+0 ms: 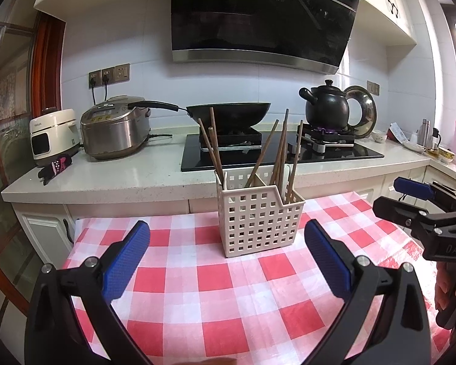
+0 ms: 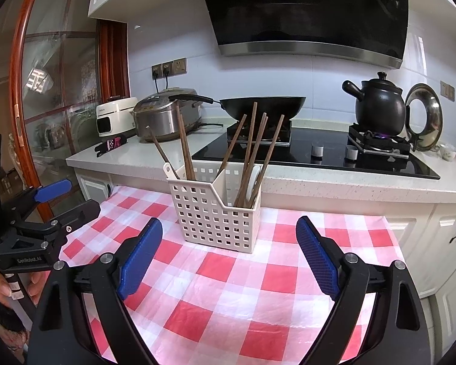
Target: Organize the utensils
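Note:
A white slotted utensil basket (image 1: pixel 260 222) stands on the red-checked tablecloth (image 1: pixel 215 298); it also shows in the right wrist view (image 2: pixel 215 213). It has two compartments. Several brown chopsticks (image 1: pixel 278 155) lean in both compartments, and a white spoon (image 2: pixel 168 168) shows at the basket's back. My left gripper (image 1: pixel 226 261) is open and empty, short of the basket. My right gripper (image 2: pixel 228 258) is open and empty, also short of the basket. Each gripper shows at the edge of the other's view: the right one (image 1: pixel 410 200), the left one (image 2: pixel 57 197).
Behind the table runs a counter (image 1: pixel 112 182) with a black hob (image 1: pixel 276 152), a wok (image 1: pixel 228 114), a black kettle (image 1: pixel 326 106), a rice cooker (image 1: pixel 115 127), a white appliance (image 1: pixel 53 133) and a dark glove (image 1: pixel 54 167). A wood-framed glass door stands at the left.

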{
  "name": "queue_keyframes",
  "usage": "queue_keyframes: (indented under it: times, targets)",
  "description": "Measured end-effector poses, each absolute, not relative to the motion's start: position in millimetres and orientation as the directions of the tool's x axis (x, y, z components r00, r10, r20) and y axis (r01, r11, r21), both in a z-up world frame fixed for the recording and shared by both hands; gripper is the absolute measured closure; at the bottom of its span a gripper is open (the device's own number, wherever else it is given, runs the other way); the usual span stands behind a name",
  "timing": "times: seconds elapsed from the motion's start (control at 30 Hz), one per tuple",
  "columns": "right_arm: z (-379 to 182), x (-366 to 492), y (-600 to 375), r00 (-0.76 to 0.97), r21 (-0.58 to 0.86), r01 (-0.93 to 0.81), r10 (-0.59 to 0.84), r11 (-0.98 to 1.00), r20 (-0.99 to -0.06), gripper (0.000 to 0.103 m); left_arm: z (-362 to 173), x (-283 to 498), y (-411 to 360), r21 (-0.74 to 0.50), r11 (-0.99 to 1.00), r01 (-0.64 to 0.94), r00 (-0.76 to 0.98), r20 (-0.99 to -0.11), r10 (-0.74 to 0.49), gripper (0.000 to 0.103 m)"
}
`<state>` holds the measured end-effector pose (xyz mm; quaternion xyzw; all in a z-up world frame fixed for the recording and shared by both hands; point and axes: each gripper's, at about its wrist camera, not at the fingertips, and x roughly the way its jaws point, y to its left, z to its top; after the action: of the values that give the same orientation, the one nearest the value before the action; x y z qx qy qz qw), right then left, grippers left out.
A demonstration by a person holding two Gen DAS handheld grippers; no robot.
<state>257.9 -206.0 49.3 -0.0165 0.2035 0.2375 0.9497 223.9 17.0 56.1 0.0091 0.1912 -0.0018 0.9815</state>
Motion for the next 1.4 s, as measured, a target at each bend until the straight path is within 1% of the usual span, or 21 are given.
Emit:
queue_keyframes:
  times: [1.4]
  targets:
    - [44.0, 256.9, -198.1, 0.796, 0.066, -0.466, 0.450, 0.882, -0.405, 0.018, 52.6, 221.2, 19.6, -0.006, 1.000, -0.014, 0.926, -0.377, 0.011, 0.005]
